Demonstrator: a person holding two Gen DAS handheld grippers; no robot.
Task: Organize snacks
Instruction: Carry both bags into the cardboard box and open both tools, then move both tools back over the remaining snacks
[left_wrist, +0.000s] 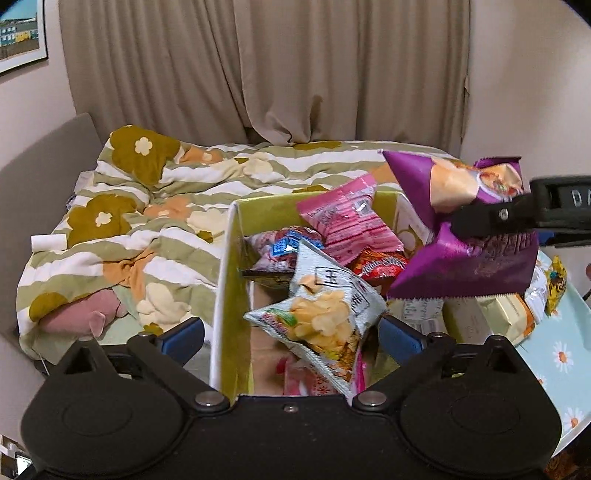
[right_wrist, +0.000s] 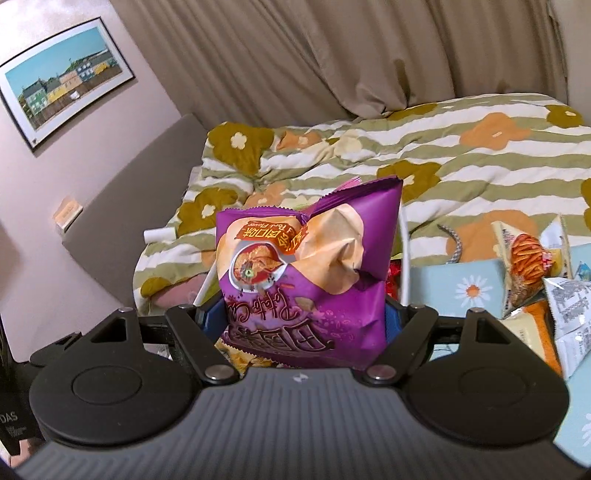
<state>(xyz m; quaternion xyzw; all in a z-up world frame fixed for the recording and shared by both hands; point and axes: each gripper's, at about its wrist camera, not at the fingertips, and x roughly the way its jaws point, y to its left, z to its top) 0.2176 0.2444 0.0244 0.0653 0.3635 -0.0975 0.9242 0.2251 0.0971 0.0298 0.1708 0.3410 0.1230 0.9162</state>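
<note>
Purple chip bag (right_wrist: 314, 288), pink packet (left_wrist: 347, 221), green-striped floral quilt (left_wrist: 177, 184).

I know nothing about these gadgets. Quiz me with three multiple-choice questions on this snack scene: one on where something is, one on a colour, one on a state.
1. Where is the pale chip bag that shows potato slices?
A. On the bedspread
B. In the open box
C. On the wall picture

2. What colour is the bag in the right gripper?
A. Purple
B. Green
C. Black

3. How is the left gripper?
A. Shut on the pink bag
C. Shut on the box wall
B. Open, holding nothing

Answers:
1. B: it leans inside the yellow-lined box, above the other packets.
2. A: the purple bag fills the gap between the blue pads.
3. B: its fingers stand wide apart on either side of the box, gripping nothing.
</note>
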